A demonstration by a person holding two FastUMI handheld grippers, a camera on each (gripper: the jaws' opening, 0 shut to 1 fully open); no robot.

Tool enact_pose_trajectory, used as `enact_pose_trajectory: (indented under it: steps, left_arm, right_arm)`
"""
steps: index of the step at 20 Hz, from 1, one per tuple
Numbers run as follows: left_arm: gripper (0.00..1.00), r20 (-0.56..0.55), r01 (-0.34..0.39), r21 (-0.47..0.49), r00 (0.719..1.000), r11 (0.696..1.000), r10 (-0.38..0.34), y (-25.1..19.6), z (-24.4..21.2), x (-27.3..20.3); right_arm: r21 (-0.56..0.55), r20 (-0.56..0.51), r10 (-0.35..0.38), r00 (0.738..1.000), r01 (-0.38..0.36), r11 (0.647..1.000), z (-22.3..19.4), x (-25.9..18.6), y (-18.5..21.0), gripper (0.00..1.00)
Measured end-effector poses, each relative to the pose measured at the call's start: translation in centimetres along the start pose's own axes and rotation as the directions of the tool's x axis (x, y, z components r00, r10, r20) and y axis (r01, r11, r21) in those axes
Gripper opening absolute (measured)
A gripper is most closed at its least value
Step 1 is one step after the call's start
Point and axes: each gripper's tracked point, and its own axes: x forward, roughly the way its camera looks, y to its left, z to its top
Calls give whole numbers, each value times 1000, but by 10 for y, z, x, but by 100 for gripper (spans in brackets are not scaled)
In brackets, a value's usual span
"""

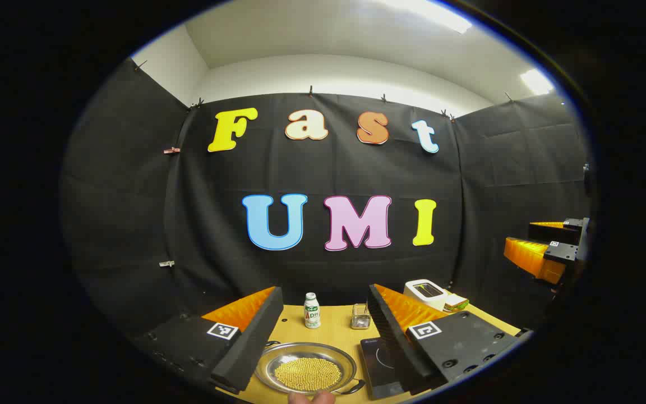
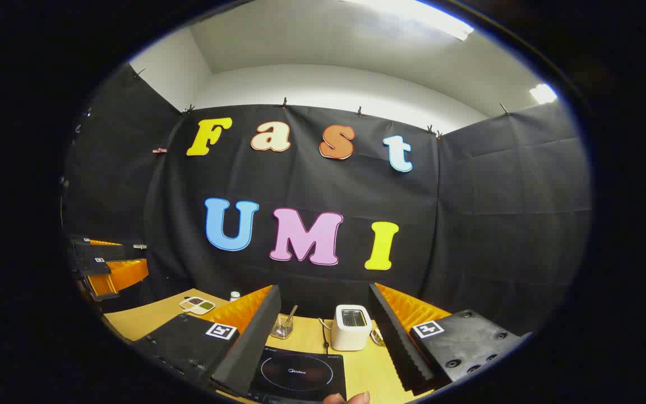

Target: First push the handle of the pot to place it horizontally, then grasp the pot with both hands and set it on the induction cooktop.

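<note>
Left gripper: jaws standing wide open, holding nothing.
Right gripper: jaws gaping, empty.
Pot: sitting on surface, beside cooktop.
Writing: cooktop logo, bottle label too small to tell.

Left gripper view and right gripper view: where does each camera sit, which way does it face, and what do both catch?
Left gripper view: rides the left gripper, facing the round steel pot of yellow grains; the right gripper shows far right, a fingertip at the bottom.
Right gripper view: rides the right gripper, facing the black induction cooktop; the left gripper shows far left.
Shared: cooktop, white toaster, clear glass cup, wooden table.
</note>
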Motion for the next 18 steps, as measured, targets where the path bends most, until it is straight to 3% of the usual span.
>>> enact_pose_trajectory:
  steps: [18]
  left_arm:
    - [95, 15, 1, 23, 1000, 1000, -1, -2, 4, -5]
  right_arm:
    - [-1, -18, -29, 999, 29, 1000, -4, -6, -11, 97]
